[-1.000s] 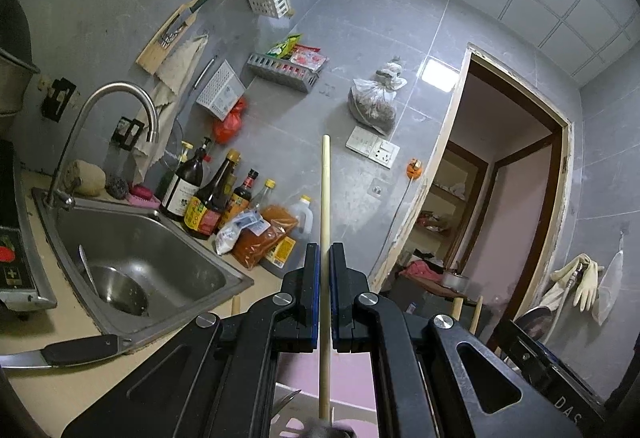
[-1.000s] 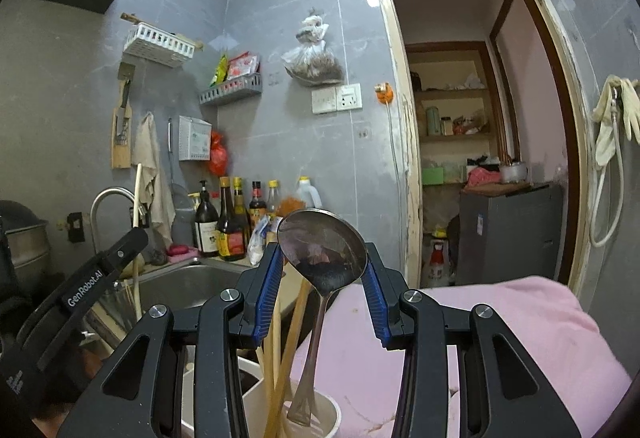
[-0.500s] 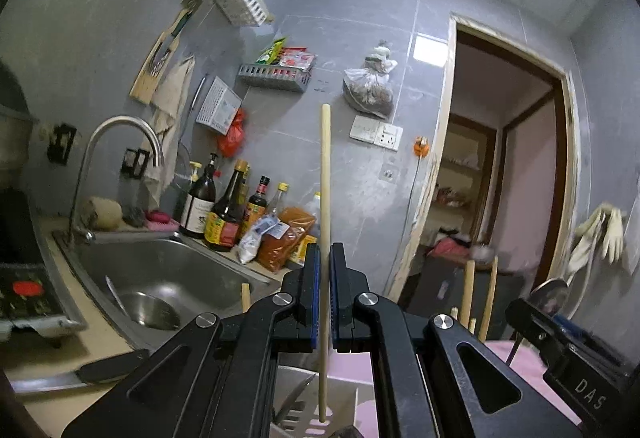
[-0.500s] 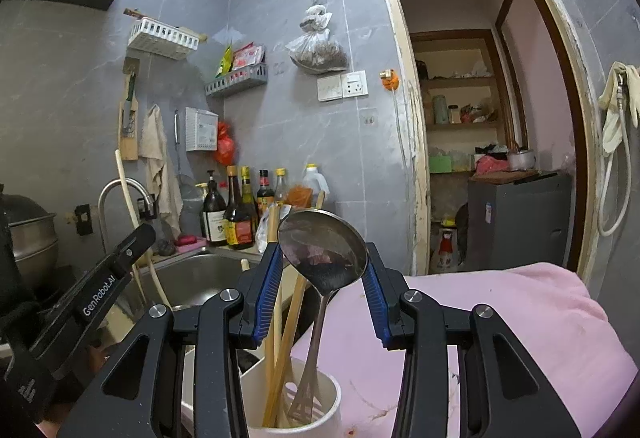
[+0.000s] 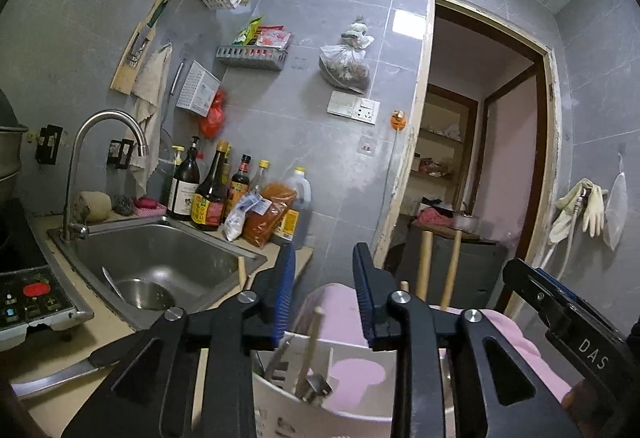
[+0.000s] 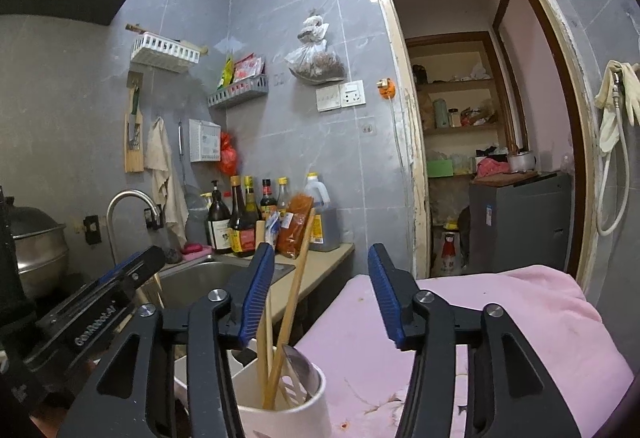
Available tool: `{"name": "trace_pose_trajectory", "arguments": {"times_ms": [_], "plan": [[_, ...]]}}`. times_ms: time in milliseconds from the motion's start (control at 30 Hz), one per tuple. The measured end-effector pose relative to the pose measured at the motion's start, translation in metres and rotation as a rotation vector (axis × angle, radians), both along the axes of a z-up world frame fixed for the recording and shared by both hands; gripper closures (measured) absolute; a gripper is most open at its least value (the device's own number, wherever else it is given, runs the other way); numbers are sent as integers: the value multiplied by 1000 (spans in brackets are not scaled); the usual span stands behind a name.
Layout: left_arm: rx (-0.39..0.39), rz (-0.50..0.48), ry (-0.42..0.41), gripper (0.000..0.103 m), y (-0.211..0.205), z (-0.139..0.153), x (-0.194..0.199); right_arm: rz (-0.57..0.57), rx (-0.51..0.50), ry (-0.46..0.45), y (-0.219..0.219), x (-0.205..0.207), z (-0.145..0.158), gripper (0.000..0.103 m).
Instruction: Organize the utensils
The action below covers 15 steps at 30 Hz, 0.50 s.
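My left gripper hangs over a white utensil holder, its jaws opening with nothing pressed between them. A wooden chopstick stands loose in the holder just below the jaws. My right gripper is also opening, empty, above the holder's round white cup. In that cup lean several wooden chopsticks and a metal spoon, bowl upward. Each gripper shows at the edge of the other's view: the right gripper and the left gripper.
The holder stands on a pink cloth. To the left lie a steel sink with tap, sauce bottles, a knife on the counter, an induction cooker and a pot. A doorway is behind.
The left gripper let go of its chopstick, which dropped into the holder. The right gripper released the spoon, which slid down into the cup. The left view shifted sideways and rolled.
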State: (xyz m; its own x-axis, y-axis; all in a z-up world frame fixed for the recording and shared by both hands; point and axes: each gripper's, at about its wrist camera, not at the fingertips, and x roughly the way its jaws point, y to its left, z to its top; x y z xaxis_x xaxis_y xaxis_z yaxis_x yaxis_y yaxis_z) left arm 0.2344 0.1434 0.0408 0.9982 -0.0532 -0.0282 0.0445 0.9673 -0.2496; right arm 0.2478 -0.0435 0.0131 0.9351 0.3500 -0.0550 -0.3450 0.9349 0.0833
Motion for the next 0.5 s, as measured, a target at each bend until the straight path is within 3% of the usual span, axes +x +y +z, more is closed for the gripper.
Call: {"name": "trace_pose_trajectory", "arguments": {"times_ms": [133,200,500], "plan": [[2,-35,24,65,-8,8,-12,-22,-2,-10,-14,-9,3,46],[16,-52,46,61,-15,10,-16,-33,-3,-14,-21,-14,4,38],[66,-135,131,35,-55,9,-32,-103,-12,-9,-71,-39,3,24]]}}
